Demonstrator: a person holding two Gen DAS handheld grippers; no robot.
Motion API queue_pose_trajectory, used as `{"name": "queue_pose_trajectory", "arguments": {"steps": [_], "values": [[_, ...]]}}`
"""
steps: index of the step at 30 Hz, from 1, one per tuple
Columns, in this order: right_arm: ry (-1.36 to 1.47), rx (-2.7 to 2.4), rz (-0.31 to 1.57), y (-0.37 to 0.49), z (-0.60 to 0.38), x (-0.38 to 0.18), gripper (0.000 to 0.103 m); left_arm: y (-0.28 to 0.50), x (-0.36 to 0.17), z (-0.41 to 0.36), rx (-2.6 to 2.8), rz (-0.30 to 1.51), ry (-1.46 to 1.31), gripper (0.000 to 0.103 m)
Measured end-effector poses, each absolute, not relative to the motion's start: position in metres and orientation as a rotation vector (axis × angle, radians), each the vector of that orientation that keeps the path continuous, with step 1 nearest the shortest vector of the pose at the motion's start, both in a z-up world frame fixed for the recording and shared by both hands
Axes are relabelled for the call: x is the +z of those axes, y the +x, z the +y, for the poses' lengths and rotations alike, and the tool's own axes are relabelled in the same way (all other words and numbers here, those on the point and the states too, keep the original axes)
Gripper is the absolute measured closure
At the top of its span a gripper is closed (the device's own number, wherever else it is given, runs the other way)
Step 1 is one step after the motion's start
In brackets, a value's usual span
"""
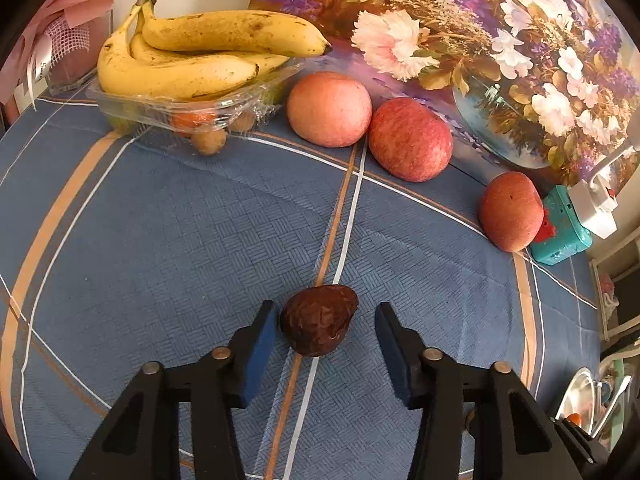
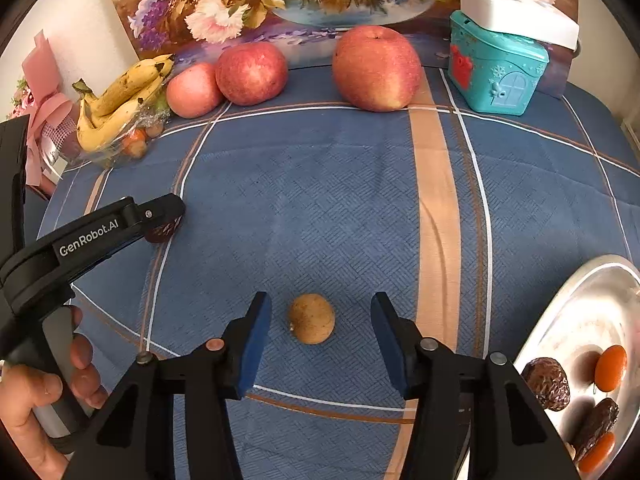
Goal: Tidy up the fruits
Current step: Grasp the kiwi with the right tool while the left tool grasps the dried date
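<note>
Your left gripper [image 1: 326,330] is spread wide, and the dark wrinkled date [image 1: 318,320] lies on the blue cloth [image 1: 160,220] between its two blue pads; the left pad [image 1: 260,344] is just beside the fruit and the right pad stands clearly apart from it. Your right gripper [image 2: 320,330] is also spread, with the small tan longan [image 2: 311,318] on the cloth between its fingers, touching neither one.

To the right of your right gripper, close to it, you have the metal tray [image 2: 580,304], which holds two more dates and some small orange fruits. To its left you see your left hand [image 2: 48,392] around the handle of the other tool.

Further ahead of your left gripper, three red apples [image 1: 410,139] lie near the flower picture [image 1: 480,40], two just beside each other and one apart, next to the teal box [image 1: 564,226]. Ahead and to the left, the bananas [image 1: 192,56] rest on top of a clear plastic container [image 1: 168,110] with small fruits inside.
</note>
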State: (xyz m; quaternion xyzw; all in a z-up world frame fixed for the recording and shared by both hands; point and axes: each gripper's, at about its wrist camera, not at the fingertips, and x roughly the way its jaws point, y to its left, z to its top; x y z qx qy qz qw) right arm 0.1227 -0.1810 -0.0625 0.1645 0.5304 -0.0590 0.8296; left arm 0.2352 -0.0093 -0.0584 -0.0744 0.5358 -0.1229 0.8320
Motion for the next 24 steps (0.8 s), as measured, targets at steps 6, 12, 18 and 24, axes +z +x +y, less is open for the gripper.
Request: {"name": "queue_pose_trajectory", "arguments": {"steps": [6, 12, 18, 24], "values": [[0.358, -0.126, 1.131, 0.124, -0.183, -0.065, 0.053, 0.233, -0.057, -0.009, -0.260, 1.165, -0.145, 0.065], [0.359, -0.116, 1.130, 0.123, -0.183, -0.065, 0.059, 0.230, -0.055, -0.006, -0.231, 1.221, -0.120, 0.065], [0.356, -0.104, 1.140, 0.125, -0.179, -0.068, 0.065, 0.222, -0.049, -0.002, -0.202, 1.256, -0.103, 0.065], [0.343, -0.098, 1.150, 0.126, -0.174, -0.071, 0.066, 0.218, -0.043, -0.002, -0.209, 1.257, -0.099, 0.065]]}}
